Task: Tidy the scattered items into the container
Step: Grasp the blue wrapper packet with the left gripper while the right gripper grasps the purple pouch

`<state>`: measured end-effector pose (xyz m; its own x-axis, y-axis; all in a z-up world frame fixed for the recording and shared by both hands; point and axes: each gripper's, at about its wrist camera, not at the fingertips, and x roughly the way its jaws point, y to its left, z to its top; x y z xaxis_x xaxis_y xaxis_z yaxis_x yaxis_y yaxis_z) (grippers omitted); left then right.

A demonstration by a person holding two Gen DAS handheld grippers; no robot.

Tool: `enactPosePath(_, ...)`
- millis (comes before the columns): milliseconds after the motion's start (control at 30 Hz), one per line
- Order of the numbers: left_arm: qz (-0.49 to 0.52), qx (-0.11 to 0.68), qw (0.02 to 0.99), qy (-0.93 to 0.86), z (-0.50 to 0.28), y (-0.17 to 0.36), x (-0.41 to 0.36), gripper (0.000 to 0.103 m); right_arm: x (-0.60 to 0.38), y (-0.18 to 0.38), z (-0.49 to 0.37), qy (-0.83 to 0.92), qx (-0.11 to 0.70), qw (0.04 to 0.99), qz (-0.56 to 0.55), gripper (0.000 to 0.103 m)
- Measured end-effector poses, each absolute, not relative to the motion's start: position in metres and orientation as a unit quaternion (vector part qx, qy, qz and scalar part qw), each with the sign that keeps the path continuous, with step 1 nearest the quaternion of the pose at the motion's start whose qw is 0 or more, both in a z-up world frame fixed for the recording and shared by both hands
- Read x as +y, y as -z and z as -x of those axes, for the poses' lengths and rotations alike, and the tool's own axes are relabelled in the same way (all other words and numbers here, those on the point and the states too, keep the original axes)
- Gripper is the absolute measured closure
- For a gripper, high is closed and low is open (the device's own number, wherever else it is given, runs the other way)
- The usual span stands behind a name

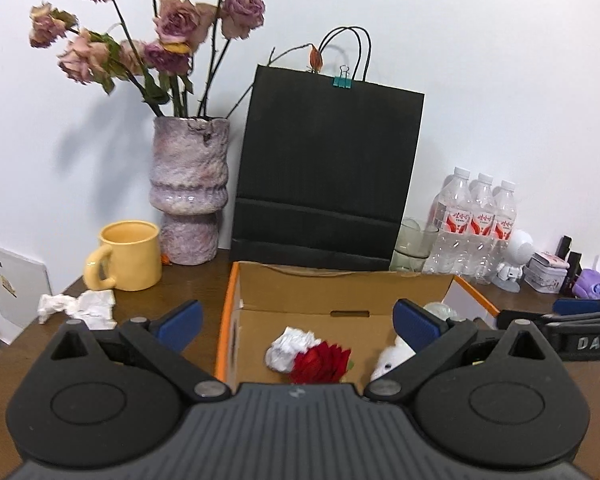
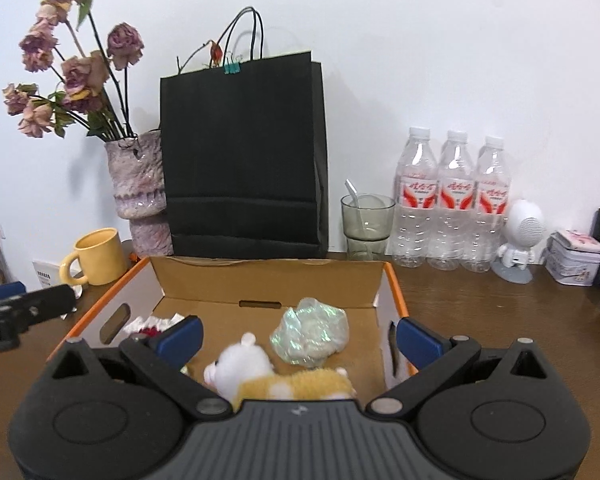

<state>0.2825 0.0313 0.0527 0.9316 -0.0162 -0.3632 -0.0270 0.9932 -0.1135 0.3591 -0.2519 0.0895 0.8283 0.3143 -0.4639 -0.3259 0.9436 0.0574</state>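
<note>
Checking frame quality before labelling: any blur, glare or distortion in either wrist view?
Left wrist view: sharp at centre, fisheye bends the orange-edged cardboard box, dark corner vignette, the dried roses cast a soft wall shadow. Right wrist view: same curvature, roses slightly blurred at the edge, iridescent crumpled film glints, no harsh glare.

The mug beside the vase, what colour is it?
The mug is plain pale yellow, seen best in the left wrist view.
</note>
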Motion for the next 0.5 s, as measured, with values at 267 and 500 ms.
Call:
enactPosePath(267, 0.050, 0.194, 0.980, -0.016, -0.238, -0.043, 0.052, 0.000, -0.272, -0.082, -0.310, -0.157, 0.246, 0.956, 0.028, 0.000)
enactPosePath(500, 0.054, 0.244, 0.968, -0.024, -0.222, -0.006, 0.064, 0.000, -0.280, -0.046, -0.287, -0.147, 0.291, 0.945, 0.034, 0.000)
